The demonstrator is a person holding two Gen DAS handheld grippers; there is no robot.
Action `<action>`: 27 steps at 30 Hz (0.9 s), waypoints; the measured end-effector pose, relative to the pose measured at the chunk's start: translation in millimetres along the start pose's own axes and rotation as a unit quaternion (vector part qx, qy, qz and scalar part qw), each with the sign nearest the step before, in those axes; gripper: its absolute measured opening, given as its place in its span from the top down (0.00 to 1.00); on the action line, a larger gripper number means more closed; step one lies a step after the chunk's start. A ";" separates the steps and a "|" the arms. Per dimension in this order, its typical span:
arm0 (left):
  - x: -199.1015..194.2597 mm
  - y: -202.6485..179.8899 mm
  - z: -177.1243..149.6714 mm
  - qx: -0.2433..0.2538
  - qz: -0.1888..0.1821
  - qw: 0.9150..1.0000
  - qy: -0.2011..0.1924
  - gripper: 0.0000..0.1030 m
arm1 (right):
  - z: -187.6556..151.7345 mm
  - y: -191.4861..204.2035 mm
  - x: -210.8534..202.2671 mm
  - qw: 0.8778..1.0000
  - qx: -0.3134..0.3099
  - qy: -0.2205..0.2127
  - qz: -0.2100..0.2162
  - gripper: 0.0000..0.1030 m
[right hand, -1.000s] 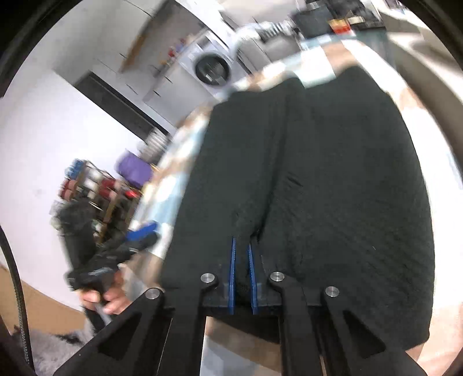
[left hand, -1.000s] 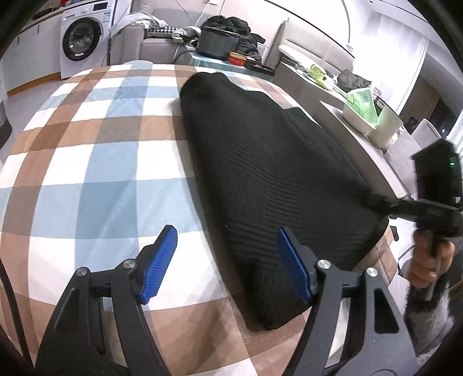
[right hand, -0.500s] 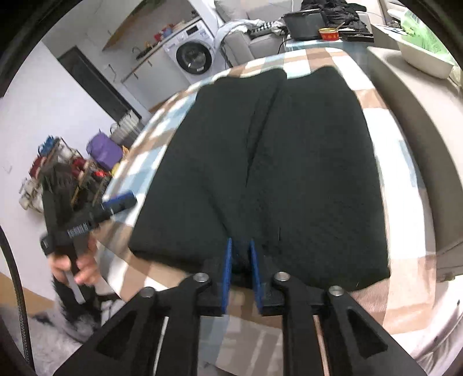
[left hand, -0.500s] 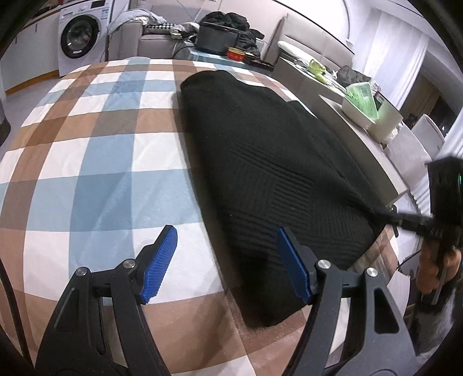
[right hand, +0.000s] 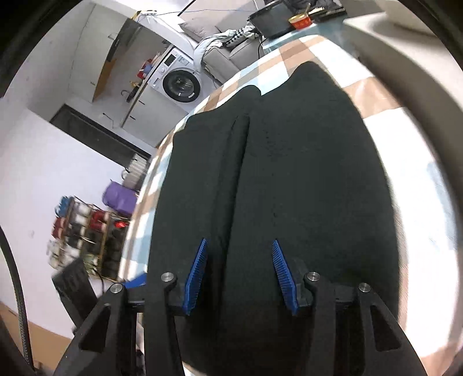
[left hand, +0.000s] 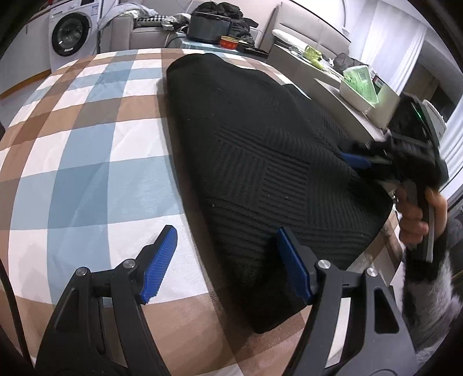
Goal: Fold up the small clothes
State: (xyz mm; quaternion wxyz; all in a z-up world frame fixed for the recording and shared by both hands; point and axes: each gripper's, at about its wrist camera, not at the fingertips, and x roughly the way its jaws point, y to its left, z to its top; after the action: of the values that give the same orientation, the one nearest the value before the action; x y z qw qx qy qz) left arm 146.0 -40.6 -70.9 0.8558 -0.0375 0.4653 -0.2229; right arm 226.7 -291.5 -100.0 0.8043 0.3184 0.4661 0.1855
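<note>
A black ribbed knit garment (left hand: 260, 162) lies flat and lengthwise on the blue, brown and white checked tablecloth (left hand: 86, 150). My left gripper (left hand: 225, 240) hangs open above the garment's near left edge, one pad over the cloth and one over the knit, gripping nothing. My right gripper (left hand: 358, 159), held by a hand (left hand: 416, 214), sits at the garment's right side. In the right wrist view the right gripper (right hand: 239, 245) is low over the garment (right hand: 289, 173). Its jaws are opening, with the knit beneath and between the blue pads, which do not press on it.
A washing machine (left hand: 69, 37), a sofa with clothes, a black pot (left hand: 208, 27) and a red tin (left hand: 228, 43) stand beyond the table's far end. A white tray (left hand: 361, 84) sits on a side table at the right. A rack of bottles (right hand: 86, 231) stands on the floor.
The right gripper's jaws were shut on the garment's near edge and have spread apart, letting it go. That gripper has swung in over the garment. The left gripper has edged slightly closer.
</note>
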 end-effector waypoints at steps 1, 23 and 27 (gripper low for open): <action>1.2 0.2 0.2 0.000 0.000 1.000 0.001 0.33 | 3.7 0.0 3.7 1.000 0.006 0.001 0.002 0.54; 1.2 2.1 -1.7 0.008 -0.008 1.000 -0.006 0.30 | 48.6 23.0 54.1 0.996 -0.058 -0.007 -0.068 0.57; 1.0 2.8 -1.1 0.006 -0.008 1.000 -0.005 0.30 | 49.5 25.8 53.1 0.997 -0.044 -0.015 -0.067 0.87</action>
State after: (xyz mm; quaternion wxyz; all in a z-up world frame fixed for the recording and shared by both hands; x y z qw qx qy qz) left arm 146.5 -38.3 -73.1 0.8567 -0.0368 0.4592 -0.2320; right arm 296.1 -257.9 -97.9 0.8350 0.2539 0.4656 0.1464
